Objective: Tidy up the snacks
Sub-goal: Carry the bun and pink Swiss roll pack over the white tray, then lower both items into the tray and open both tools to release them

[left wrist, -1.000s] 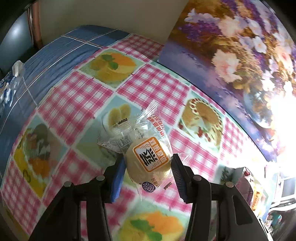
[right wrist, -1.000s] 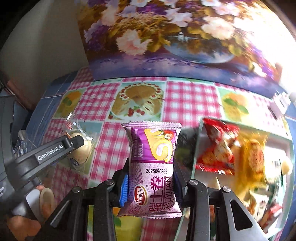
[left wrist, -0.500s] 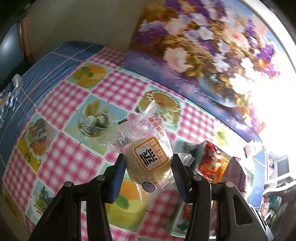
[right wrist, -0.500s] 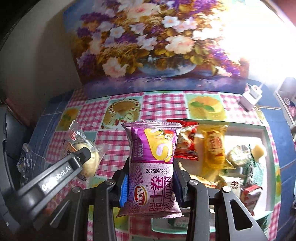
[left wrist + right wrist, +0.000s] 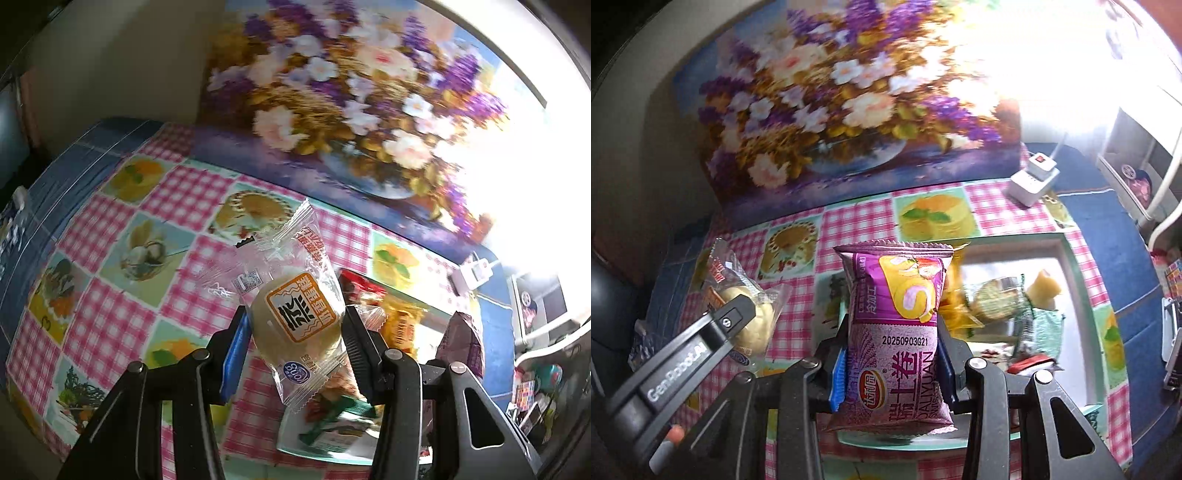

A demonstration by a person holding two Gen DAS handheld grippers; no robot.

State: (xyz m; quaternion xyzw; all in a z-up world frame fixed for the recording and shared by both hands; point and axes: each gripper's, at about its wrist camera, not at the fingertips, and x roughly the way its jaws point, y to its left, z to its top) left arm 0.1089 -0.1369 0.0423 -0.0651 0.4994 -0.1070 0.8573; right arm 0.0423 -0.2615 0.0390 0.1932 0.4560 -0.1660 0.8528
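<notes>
Both packs are up off the table and we've swung w/ them toward the tray (image 5: 1067, 266) over the last sec. A sec ago the left wrist view showed only tablecloth under the bun; now the tray's near corner and its contents sit just right of and below it. So we're in the carry-to-tray step, approx. halfway per item: picked, not yet dropped.

Left gripper (image 5: 293, 334) is clamped on the steamed bun pack (image 5: 297, 317), jaws pressing the round bun from both sides, clear wrapper sticking out above and below. It hangs over the checkered tablecloth (image 5: 110, 321) at the tray's left edge, not over the tray interior yet, as far as we can judge.

Right gripper (image 5: 892, 363) is clamped on the purple swiss roll pack (image 5: 895, 317), held upright, low on the pack. It's in front of the tray's left part; the tray's near rim shows beneath it. Tray already holds several snacks, incl. a round green-wrapped one (image 5: 995, 302) and a yellow piece (image 5: 1043, 290); some blur there.

Means next: bring each pack over a free spot in the tray, then open. Right is closer, likely goes first. White power strip (image 5: 1032, 179) sits behind the tray, well clear.
</notes>
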